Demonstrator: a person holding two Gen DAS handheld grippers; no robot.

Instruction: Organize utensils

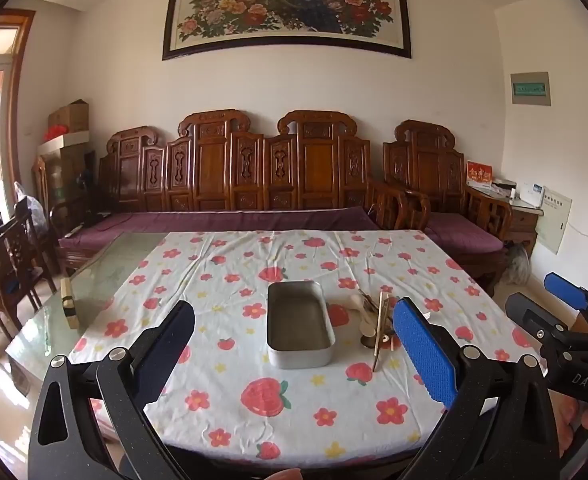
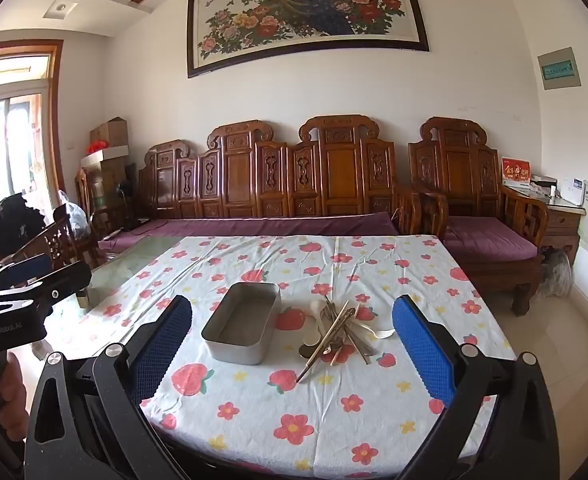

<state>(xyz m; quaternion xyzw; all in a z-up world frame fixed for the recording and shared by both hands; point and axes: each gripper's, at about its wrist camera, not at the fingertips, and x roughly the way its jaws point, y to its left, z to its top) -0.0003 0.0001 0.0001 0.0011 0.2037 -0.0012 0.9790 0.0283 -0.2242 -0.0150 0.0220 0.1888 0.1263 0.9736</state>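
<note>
An empty rectangular metal tin (image 1: pixel 299 322) (image 2: pixel 244 326) stands on the flowered tablecloth in mid table. Right of it lies a heap of utensils (image 2: pixel 340 330) (image 1: pixel 376 322): wooden chopsticks, metal spoons and white spoons, crossed over each other. My left gripper (image 1: pixel 294 344) is open and empty, held above the near table edge with the tin between its fingers in view. My right gripper (image 2: pixel 292 340) is open and empty, near the front edge, with the tin and heap between its fingers in view. The right gripper also shows at the right of the left wrist view (image 1: pixel 562 320).
The tablecloth (image 2: pixel 294 408) covers most of a glass table; bare glass (image 1: pixel 106 276) shows at the left with a small wooden block (image 1: pixel 69 302) on it. A carved wooden sofa (image 2: pixel 294 184) with purple cushions stands behind the table. Chairs stand at the left.
</note>
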